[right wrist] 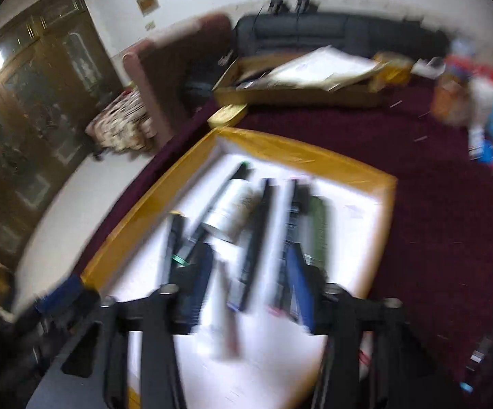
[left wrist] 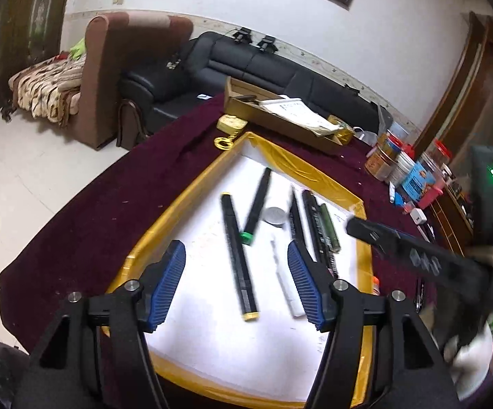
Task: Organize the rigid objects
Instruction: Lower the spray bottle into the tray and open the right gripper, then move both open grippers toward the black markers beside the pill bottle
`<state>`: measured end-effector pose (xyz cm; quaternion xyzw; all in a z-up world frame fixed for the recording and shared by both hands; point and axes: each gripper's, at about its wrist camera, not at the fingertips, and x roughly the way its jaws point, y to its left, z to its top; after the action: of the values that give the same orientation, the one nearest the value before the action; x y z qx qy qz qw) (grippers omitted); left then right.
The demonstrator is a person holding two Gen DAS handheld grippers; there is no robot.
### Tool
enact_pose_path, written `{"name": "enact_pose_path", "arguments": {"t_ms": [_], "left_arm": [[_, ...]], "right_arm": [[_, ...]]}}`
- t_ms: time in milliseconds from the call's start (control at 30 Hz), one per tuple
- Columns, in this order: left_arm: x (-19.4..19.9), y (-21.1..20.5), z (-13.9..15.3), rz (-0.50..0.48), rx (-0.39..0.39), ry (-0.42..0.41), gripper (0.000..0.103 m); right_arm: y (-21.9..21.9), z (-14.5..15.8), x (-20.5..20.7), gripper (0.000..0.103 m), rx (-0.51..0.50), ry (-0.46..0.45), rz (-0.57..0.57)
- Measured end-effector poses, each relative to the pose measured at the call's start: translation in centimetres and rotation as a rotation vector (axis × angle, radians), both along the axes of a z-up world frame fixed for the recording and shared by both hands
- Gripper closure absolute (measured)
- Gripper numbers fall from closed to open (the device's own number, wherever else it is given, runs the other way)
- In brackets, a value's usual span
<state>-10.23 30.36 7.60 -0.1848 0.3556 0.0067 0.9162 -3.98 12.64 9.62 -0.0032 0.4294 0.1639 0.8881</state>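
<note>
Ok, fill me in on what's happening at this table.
A person is sorting pens and markers into a gold-rimmed tray on a maroon tablecloth, a handheld gripper in each hand. The left gripper is open above a yellow-capped black marker, holding nothing. The right gripper also looks open over the pens, though that view is blurred. A green-capped marker lies beside a round silver disc.

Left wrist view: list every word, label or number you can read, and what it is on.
None is readable.
Black marker with yellow cap: barcode-like label, too small.
White printed sheet in the brown cardboard box: print blurred.
Blue label on the clear jar: blurred.
</note>
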Motion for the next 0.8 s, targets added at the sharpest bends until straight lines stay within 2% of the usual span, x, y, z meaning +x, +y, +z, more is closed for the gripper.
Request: {"name": "enact_pose_path", "arguments": {"t_ms": [100,167,267,433,800], "left_arm": [[0.0,-1.9,0.2,-0.038,0.016,-0.003,0.04],[-0.1,-3.5,0.2,-0.066,0.032,0.001,0.039],[0.0,-5.6,0.3,-0.099,0.055,0.011,0.039],[0.0,-9.4,0.8,-0.157,0.1,0.02,0.039],[0.5,-15.0,0.8,-0.235,0.158,0.061,0.039]], "right_arm": [[-2.5,0.5,-2.4,0.046,-0.066,-0.077,-0.07],[-3.9,0.4,-3.1,0.041,-0.088,-0.092,-0.116],[-5.7,0.1,-4.0,0.041,-0.116,-0.118,-0.163],[-8.1,-0.4,-5.6,0.041,-0.167,-0.145,-0.192],[-12.0,-0.8,-6.8,0.041,-0.186,-0.157,-0.227]]}}
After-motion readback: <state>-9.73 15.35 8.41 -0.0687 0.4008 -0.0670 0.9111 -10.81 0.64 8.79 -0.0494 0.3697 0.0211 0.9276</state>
